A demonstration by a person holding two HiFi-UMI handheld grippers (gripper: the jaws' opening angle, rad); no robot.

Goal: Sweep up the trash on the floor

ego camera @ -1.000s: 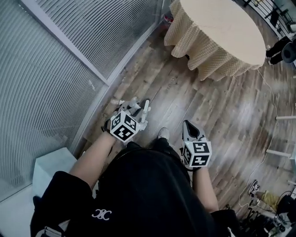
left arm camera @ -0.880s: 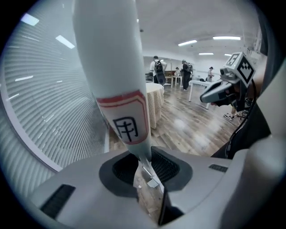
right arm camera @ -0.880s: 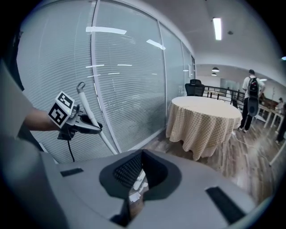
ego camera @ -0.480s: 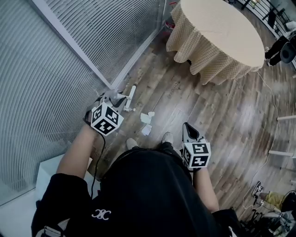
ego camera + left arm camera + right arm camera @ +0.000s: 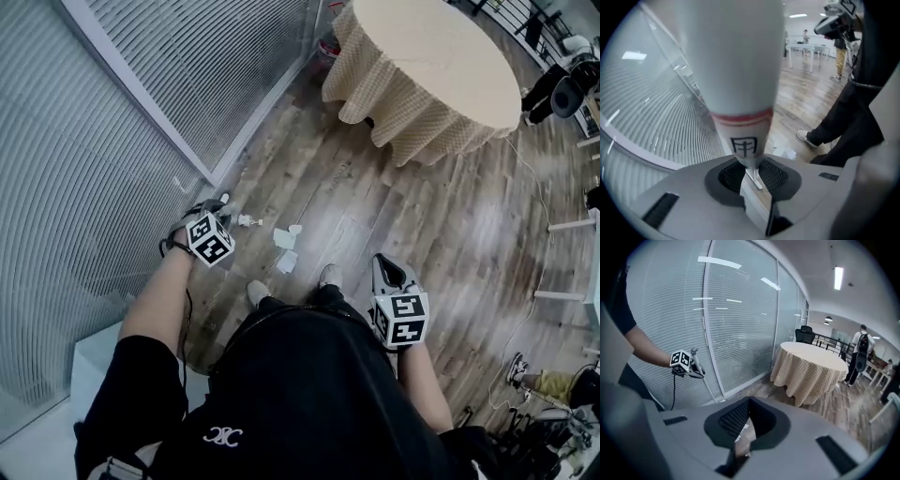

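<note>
Wood-plank floor (image 5: 375, 206) carries the trash: a few white paper scraps (image 5: 284, 238) lying close together just ahead of the person's shoes (image 5: 256, 292), nearer the left gripper than the right and not far from the foot of the glass wall (image 5: 94, 141) with its blinds. The left gripper (image 5: 228, 216) hangs to the left of the scraps and above them, its jaws clamped on a white pole (image 5: 736, 70) that has a red band and a small printed mark. In the right gripper view this pole slants down from the left gripper toward the base of the glass wall, and its lower end is hidden, so what is fitted there cannot be told. The right gripper (image 5: 380, 261) is held low by the person's right leg, pointing forward over bare floor, well apart from the scraps; its jaws stand a narrow gap apart with nothing between them. Farther off stands a round table (image 5: 441, 56) draped in a checked cloth (image 5: 375, 84) that reaches almost to the floor. Beyond it, in the right gripper view, a person (image 5: 859, 350) with a backpack stands.
</note>
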